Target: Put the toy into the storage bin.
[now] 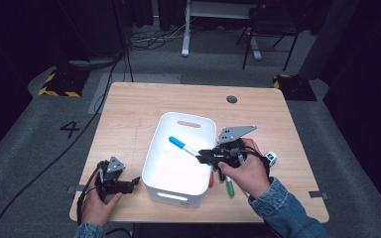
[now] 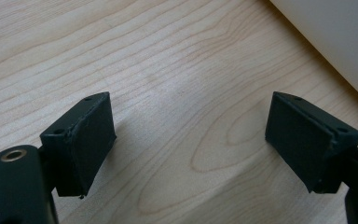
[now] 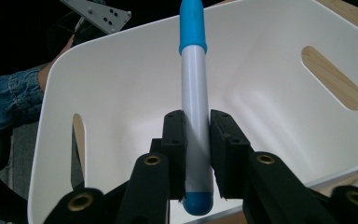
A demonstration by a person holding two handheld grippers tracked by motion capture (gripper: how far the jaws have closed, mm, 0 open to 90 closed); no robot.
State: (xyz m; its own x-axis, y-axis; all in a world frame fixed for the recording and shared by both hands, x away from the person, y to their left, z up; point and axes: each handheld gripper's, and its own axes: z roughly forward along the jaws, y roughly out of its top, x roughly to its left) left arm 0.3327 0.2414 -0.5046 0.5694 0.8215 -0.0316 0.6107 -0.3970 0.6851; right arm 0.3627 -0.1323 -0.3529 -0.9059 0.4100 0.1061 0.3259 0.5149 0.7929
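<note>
The right hand (image 1: 243, 171) is covering the upper ends of the orange marker (image 1: 211, 179) and green marker (image 1: 229, 187) — caps perhaps underneath, hard telling.

Right gripper (image 3: 196, 154) fingers (image 3: 175, 149) clamp blue-capped white marker (image 3: 195, 98) above white handled bin (image 3: 270, 70); cap points away.

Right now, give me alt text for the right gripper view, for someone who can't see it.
The right gripper has its two black jaws clamped on a white marker with a blue cap, held over the open white plastic bin. The marker's capped end points away from the camera. The bin has slot handles in its walls.
</note>
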